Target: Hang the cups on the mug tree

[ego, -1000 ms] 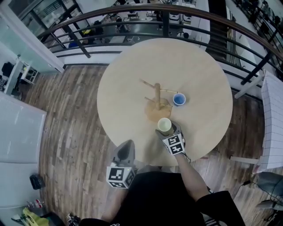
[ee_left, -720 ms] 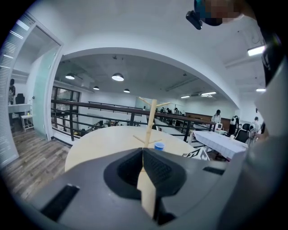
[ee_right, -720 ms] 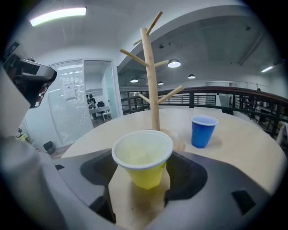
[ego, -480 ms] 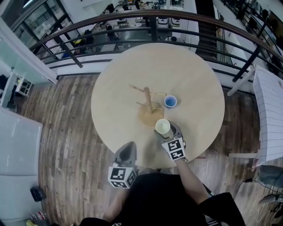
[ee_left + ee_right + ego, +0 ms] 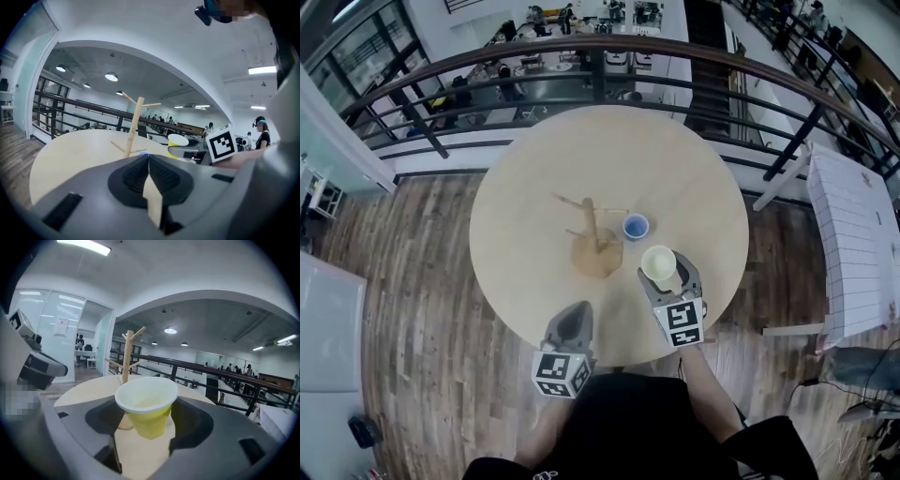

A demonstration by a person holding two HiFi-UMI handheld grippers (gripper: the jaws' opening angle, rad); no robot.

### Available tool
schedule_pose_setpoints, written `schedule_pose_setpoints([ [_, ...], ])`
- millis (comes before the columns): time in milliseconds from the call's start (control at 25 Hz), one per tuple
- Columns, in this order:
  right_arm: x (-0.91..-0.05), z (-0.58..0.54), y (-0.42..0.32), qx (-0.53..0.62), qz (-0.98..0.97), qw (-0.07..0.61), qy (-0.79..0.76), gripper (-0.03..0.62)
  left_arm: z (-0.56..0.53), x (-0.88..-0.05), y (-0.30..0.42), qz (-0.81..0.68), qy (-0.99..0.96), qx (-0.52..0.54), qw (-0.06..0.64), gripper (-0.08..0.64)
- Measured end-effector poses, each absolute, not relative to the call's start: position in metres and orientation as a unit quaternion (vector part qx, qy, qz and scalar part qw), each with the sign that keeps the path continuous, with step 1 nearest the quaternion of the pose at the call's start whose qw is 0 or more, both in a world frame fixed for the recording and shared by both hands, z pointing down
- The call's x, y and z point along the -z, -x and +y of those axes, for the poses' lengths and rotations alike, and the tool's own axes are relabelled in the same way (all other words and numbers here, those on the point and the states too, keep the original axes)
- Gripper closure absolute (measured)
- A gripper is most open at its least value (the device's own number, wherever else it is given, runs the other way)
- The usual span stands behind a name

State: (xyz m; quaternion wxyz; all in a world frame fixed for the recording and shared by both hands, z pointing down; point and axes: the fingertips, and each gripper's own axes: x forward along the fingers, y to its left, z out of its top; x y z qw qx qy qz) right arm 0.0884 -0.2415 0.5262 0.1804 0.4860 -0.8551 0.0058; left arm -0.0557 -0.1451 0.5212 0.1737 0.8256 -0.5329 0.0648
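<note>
The right gripper (image 5: 666,277) holds the yellow cup (image 5: 147,411) upright between its jaws, clear of the table (image 5: 694,178), on the near right side of the tree (image 5: 592,234). Its jaws have just been closing on the cup and stand fairly wide around its tapered wall. That taper is the first risk: the cup looks light and thin, so too soft a grip could let it slide down and drop, while too hard a squeeze could buckle it. No handle shows on it, so it probably has to be tipped over a peg, and turning it could loosen the hold. The tree looks slender on a small base, so a push against a peg or the post could tip it or shove it across the table. The blue cup (image 5: 636,226) stands just beside the base, between the gripper and the post, and a low approach could knock it over. The left gripper (image 5: 148,171) has its jaws pressed together on nothing, back at the near edge, too far off to steady the tree.
</note>
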Motion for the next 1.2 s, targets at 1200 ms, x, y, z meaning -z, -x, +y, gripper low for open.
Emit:
schedule_pose_setpoints([
  [1200,-0.612,-0.305,0.005,0.383,-0.565,0.702,-0.205,0.279,-0.116,-0.56,0.145,-0.622,-0.744,0.006,0.244,0.548],
])
